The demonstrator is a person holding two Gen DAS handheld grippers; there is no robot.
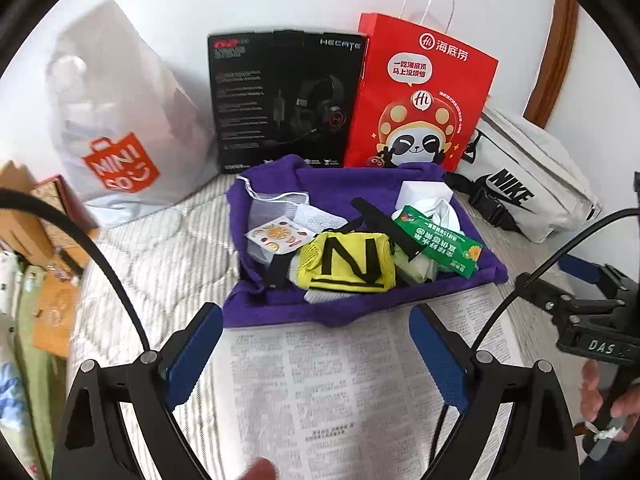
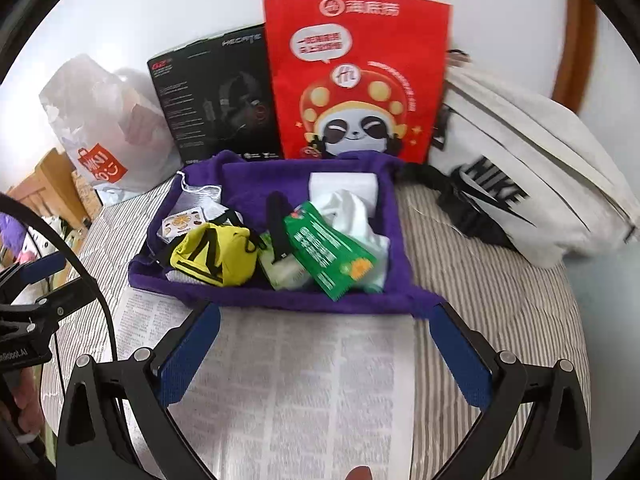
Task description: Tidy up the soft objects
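A striped bed cover (image 2: 500,300) carries everything here, and a sheet of newspaper (image 1: 320,380) in fine print is spread across it, right under both tools. Against the back wall there's a white plastic bag (image 1: 120,120) with an orange MINISO logo, a black headset box (image 1: 284,100) marked HECATE, and a red paper bag (image 1: 420,96) with a panda in a spotted cap and a round "Hi" badge. On the right, a white pouch (image 2: 532,192) lettered NIKE in black.

Centre stage is the purple fabric tray (image 1: 280,308), sitting on the far edge of the newspaper. In it sit a yellow pouch (image 1: 348,264) with a black N, a green sachet (image 1: 436,244) in Chinese print, a fruit sticker sheet (image 1: 276,236), white tissues (image 2: 352,208) and a black strap (image 2: 278,228).

The left gripper (image 1: 316,356) is spread wide, nothing between its blue pads; the tray lies just beyond its tips. Same story for the right gripper (image 2: 328,356): wide apart, holding nothing, short of the tray's near rim.
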